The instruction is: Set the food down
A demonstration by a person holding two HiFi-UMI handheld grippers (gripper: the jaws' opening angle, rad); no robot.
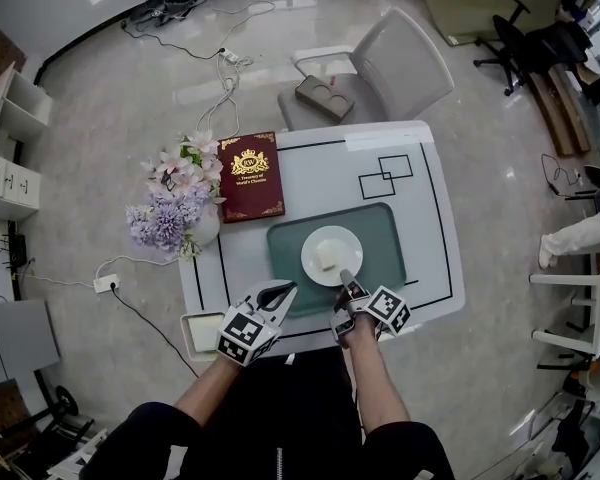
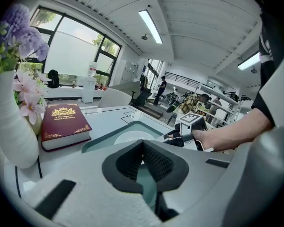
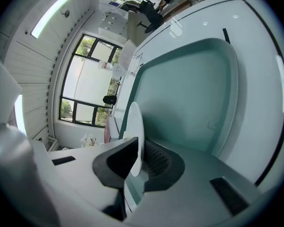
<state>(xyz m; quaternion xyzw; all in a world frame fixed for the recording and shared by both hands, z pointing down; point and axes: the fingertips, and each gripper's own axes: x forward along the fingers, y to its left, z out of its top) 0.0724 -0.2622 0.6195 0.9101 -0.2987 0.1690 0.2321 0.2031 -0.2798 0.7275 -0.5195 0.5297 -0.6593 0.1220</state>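
Plate (image 3: 135,126) edge-on between the jaws of the right gripper (image 3: 141,149), clamped at its rim; nothing of the food visible from there. Only in the head view: pale block of food (image 1: 327,258) on the middle of that plate, just ahead of the jaw tips, over a green mat (image 1: 380,230). Left gripper (image 2: 143,145) with jaws closed on nothing, mat beyond them. Book (image 2: 64,122) off to their left in the left gripper view.

Glossy grey floor (image 1: 100,168), grey chair (image 1: 400,68), large windows (image 2: 73,53), ceiling striplights (image 2: 150,26)
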